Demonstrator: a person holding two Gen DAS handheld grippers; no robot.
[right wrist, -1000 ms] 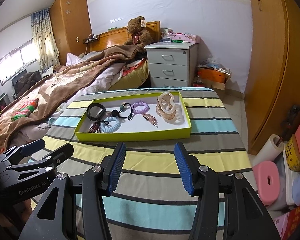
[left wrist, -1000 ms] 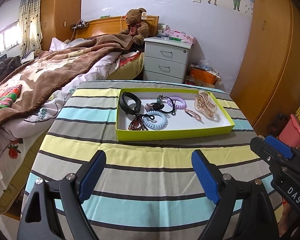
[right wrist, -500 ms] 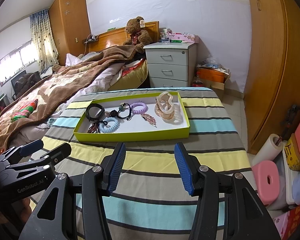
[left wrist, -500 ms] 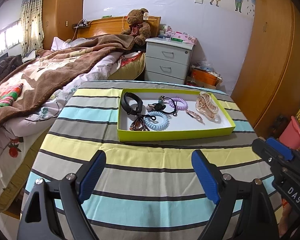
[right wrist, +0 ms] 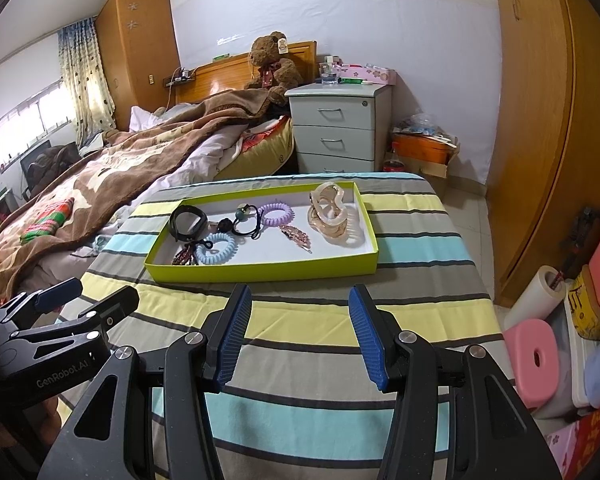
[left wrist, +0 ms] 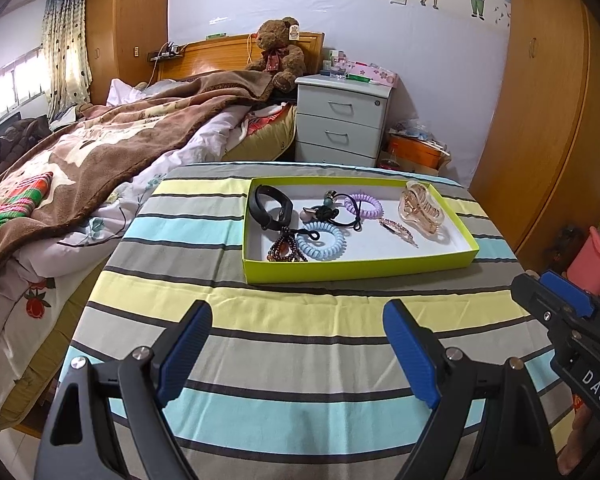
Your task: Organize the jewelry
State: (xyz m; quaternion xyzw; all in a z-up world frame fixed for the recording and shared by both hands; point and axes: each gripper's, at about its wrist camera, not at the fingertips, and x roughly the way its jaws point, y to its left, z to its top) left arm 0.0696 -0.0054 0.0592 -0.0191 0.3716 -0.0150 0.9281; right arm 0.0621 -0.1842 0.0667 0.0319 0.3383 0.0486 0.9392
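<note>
A lime-green tray (left wrist: 356, 270) (right wrist: 260, 272) sits on the striped table at its far side. It holds a black band (left wrist: 266, 208), a blue coil tie (left wrist: 322, 240), a purple coil tie (left wrist: 364, 204), a beaded bracelet (left wrist: 284, 246), a black elastic with beads (left wrist: 332, 210), a leaf clip (left wrist: 398, 228) and a large beige claw clip (left wrist: 420, 206) (right wrist: 328, 214). My left gripper (left wrist: 298, 328) is open and empty, over the table short of the tray. My right gripper (right wrist: 300, 308) is open and empty, also short of the tray.
A bed with a brown blanket (left wrist: 100, 160) lies left of the table. A grey drawer unit (left wrist: 342, 120) stands behind it. A wooden wardrobe (right wrist: 540, 120) is on the right. A pink stool (right wrist: 534, 360), paper roll and boxes sit on the floor at right.
Both grippers stay open and have barely moved. The views shift slightly; the tray and its contents are unchanged.
</note>
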